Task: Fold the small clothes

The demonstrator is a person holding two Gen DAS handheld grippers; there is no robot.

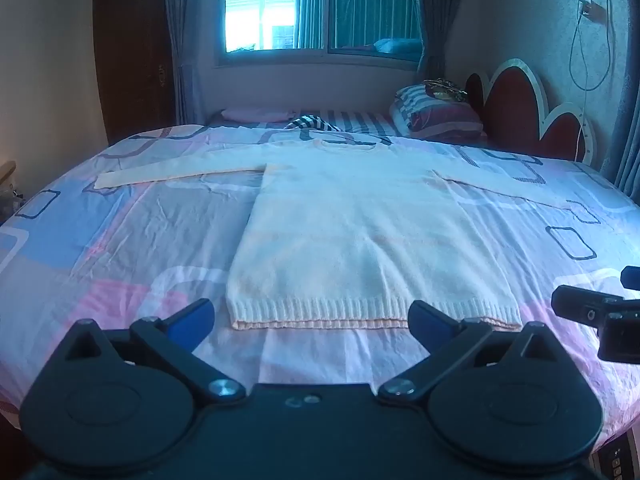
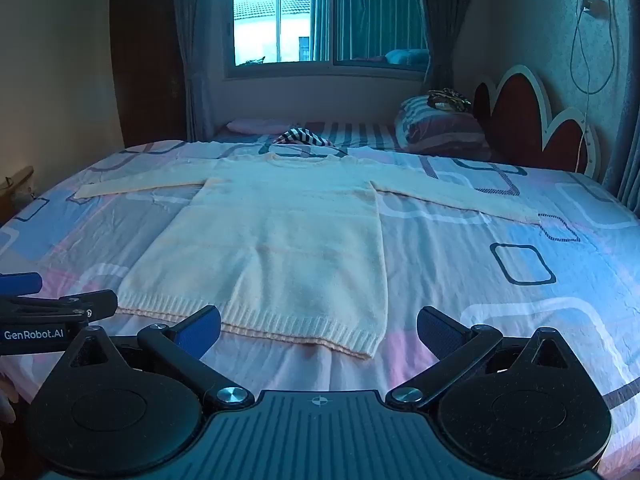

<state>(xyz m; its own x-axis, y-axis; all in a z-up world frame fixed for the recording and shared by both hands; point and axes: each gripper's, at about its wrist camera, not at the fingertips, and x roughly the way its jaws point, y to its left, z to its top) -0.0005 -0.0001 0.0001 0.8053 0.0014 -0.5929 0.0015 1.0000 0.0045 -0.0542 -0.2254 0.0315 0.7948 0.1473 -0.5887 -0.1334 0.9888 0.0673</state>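
two grippers are hovering low over the near edge of the bed [image 1: 120, 240], side by side and both tilting down toward it. the left gripper [image 1: 311, 318] is holding its blue-padded fingers [image 1: 192, 316] spread wide with nothing between them, and the right gripper [image 2: 318, 326] is doing the same, its fingers [image 2: 202, 330] released and empty. just beyond the fingertips, the cream knitted sweater [image 1: 360, 232] is lying flat on the patterned bedsheet, its ribbed hem [image 1: 360, 314] sitting nearest and running across in front of both grippers. further up, the body is stretching smooth toward the round neckline, and the two long sleeves are reaching straight out to either side, the left sleeve [image 1: 172, 172] and the right sleeve [image 2: 456, 196] both fully extended. beyond the sweater, a striped pillow [image 1: 436, 114] is resting by the headboard, under the window. folding seems to be only starting: the garment is looking laid out and smoothed, no fold is showing yet, and sleeves, sides and the final halving are all remaining.
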